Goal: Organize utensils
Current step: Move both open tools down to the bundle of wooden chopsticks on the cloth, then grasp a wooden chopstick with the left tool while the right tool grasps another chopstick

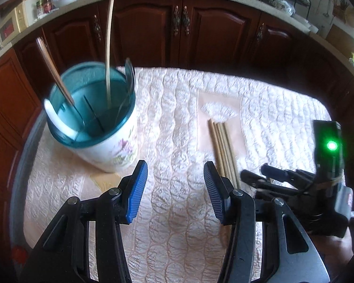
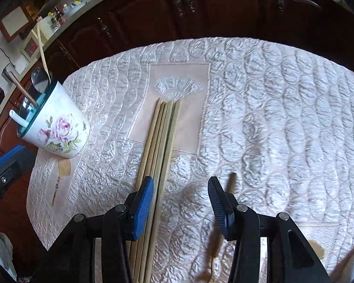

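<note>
- The bundle of chopsticks (image 2: 161,136) lay side by side near the middle of the quilted table (image 2: 271,94), their near ends under my right gripper (image 2: 180,202).
- I judged them light, stiff and smooth, apt to roll; best pinched at mid-length.
- My right gripper was spread and empty; so was my left gripper (image 1: 175,188).
- The floral holder (image 1: 106,132) stood near the table's left edge, already holding utensils.
- Dark wooden cabinets (image 1: 153,28) lined the kitchen beyond.
</note>
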### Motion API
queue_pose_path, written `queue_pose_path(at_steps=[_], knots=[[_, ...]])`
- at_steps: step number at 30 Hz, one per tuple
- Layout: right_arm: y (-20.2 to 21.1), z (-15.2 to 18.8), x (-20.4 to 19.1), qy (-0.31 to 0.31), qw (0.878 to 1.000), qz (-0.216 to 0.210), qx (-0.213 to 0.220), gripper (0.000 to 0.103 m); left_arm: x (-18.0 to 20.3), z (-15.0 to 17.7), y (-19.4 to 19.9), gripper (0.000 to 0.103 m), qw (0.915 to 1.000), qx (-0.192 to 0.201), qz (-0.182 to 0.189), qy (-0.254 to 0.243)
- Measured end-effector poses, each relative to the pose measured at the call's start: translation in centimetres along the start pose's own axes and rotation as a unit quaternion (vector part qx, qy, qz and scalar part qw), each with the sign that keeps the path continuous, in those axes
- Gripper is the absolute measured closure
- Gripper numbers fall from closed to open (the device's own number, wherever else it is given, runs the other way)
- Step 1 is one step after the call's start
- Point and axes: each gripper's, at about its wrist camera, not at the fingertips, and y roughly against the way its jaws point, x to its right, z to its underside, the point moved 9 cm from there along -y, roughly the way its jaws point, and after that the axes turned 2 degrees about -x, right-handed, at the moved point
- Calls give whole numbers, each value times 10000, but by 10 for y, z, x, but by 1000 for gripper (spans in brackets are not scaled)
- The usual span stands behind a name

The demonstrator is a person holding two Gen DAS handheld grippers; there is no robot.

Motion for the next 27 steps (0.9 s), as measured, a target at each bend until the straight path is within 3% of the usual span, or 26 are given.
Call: queue_pose_path(at_steps=[4, 8, 10, 14, 17, 22, 25, 27], knots=[[-23, 4, -14, 244, 9994, -19, -241, 54, -3, 3, -10, 54, 9999, -125, -8, 48], [-23, 7, -16, 649, 9977, 93, -190, 51, -3, 4, -16, 54, 9998, -188, 15, 27], [-18, 9, 0, 564, 9977, 332, -148, 50, 2, 3, -20, 54, 9997, -216, 106, 2], [-2, 15, 33, 67, 9998, 176, -64, 51, 14, 4, -34, 54, 9991, -323, 247, -89], [8, 15, 63, -110, 9980, 613, -61, 51, 30, 7, -49, 54, 9974, -487, 515, -136], [22, 6, 83, -663, 9976, 202, -7, 51, 58, 15, -80, 55, 9917, -862, 928, -225], [29, 3, 81, -665, 9977, 90, 68, 50, 61, 22, -96, 63, 9908, -1072, 768, -304], [31, 2, 76, -634, 9979, 21, 95, 50, 62, 24, -103, 63, 9896, -1145, 830, -280]])
